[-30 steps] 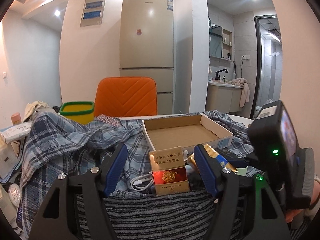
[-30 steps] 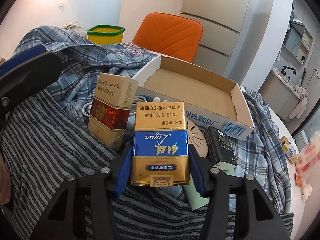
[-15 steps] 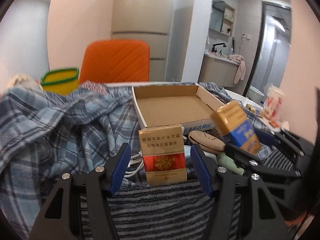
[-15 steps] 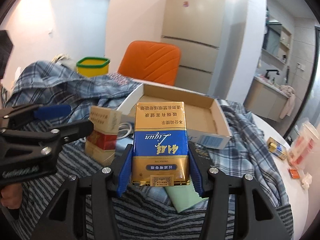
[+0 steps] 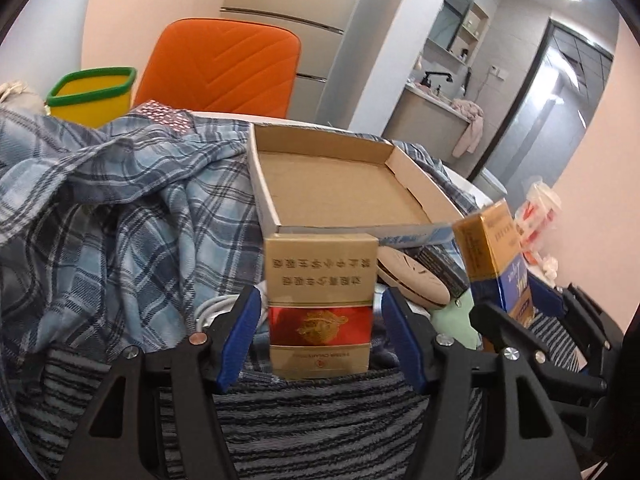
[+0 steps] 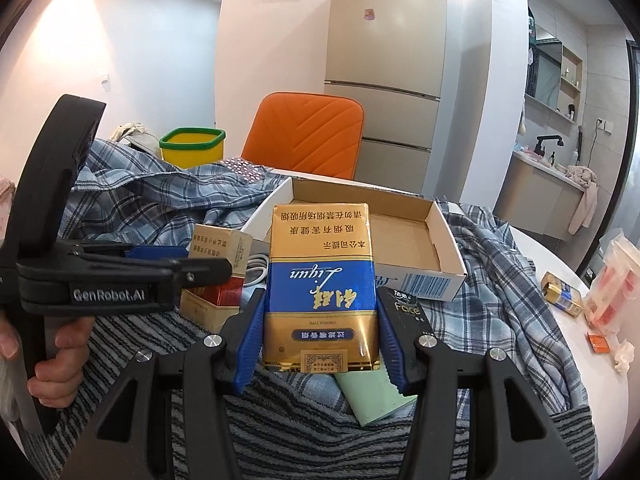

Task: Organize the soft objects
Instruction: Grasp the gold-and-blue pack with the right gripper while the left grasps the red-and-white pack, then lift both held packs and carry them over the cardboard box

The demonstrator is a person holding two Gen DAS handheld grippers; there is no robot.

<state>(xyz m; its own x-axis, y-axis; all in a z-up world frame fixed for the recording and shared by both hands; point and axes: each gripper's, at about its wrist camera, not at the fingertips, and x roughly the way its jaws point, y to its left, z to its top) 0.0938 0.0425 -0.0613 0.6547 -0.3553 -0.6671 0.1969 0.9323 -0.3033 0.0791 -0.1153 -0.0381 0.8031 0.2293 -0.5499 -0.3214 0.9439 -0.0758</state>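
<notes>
Now right tongs [image 6: 318,346] pitched down, clamping blue-gold pack [image 6: 322,288]; left tongs [image 5: 320,336] apart, straddling red-gold pack [image 5: 320,304], untouched

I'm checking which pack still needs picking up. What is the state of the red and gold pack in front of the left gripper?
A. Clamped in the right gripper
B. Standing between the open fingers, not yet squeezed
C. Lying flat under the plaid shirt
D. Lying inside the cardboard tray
B: the red and gold pack stands upright between the left gripper fingers, with gaps on both sides.
</notes>
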